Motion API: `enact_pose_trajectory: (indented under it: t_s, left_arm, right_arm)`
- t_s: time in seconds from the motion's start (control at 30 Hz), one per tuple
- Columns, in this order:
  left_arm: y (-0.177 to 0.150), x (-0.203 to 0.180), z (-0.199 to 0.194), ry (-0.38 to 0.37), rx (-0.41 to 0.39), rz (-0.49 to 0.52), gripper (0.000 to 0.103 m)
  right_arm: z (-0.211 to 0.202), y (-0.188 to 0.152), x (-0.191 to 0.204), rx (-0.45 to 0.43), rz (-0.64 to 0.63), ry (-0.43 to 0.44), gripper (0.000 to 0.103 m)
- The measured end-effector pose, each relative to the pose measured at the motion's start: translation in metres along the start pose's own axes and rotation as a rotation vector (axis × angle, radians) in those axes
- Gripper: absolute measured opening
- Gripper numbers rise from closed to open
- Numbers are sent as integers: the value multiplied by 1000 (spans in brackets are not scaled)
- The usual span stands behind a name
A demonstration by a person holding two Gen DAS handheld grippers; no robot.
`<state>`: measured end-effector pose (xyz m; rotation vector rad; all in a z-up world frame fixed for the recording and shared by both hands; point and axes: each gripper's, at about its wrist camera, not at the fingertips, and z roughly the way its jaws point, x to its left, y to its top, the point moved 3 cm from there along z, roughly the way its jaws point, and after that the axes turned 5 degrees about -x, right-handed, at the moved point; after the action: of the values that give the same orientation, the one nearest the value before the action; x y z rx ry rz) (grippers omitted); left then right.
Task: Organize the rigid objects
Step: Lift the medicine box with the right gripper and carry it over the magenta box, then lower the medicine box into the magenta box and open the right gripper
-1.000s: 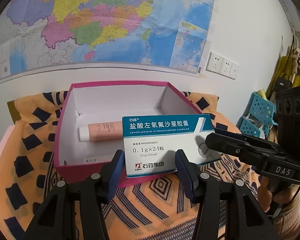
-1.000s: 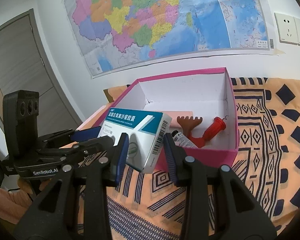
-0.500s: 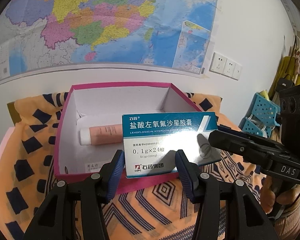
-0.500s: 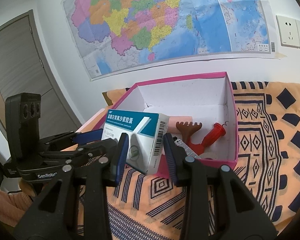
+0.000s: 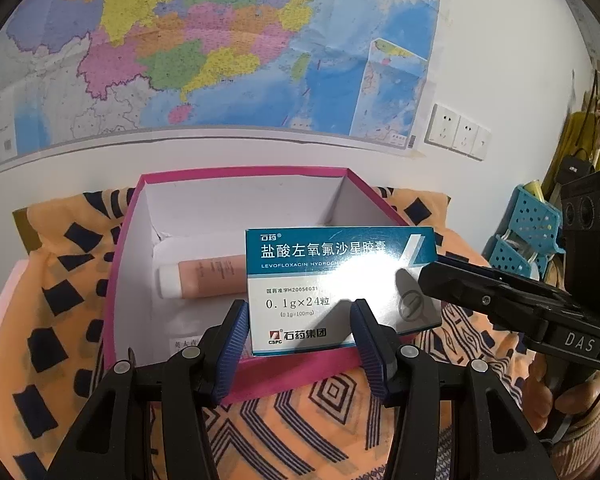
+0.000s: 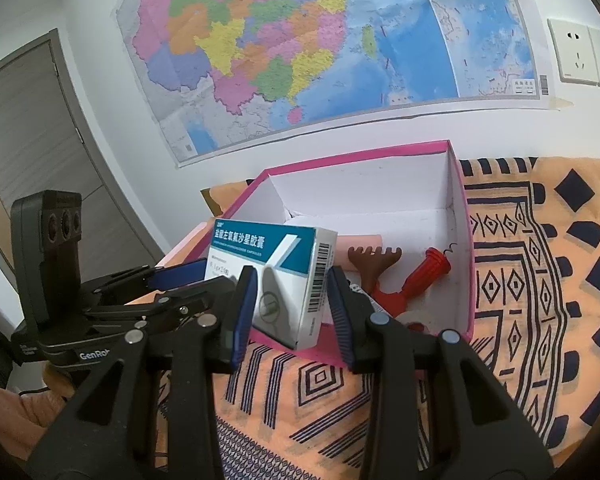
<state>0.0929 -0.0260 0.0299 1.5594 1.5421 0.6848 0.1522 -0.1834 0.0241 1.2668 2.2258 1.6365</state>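
Two black grippers at frame bottom, right gripper (image 6: pixel 292 304) clamped on teal-and-white cardboard medicine box (image 6: pixel 276 280), left gripper (image 5: pixel 296 340) gripping its lower edge, box held mid-frame above pink cardboard box (image 5: pixel 292 372), peach tube (image 5: pixel 208 280) inside.

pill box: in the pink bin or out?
Out. The right gripper holds the pill box at the bin's near wall; its lower edge overlaps that wall's outside.

The medicine box (image 5: pixel 340 280), clamped in the left gripper (image 5: pixel 299 316) and right gripper (image 6: pixel 293 280), has been raised slightly. The pink box (image 5: pixel 292 372), tube (image 5: pixel 212 278), rake (image 6: pixel 374 258) and corkscrew (image 6: pixel 430 272) are now seen shifted toward 6 o'clock.
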Motion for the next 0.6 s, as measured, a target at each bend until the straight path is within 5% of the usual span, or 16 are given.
enact_pose_trajectory:
  t_s: [0.6]
  left_arm:
    - [7,6,15,6,21,-9,52]
  right_arm:
    - [13,2,-10,13,29,-8,39]
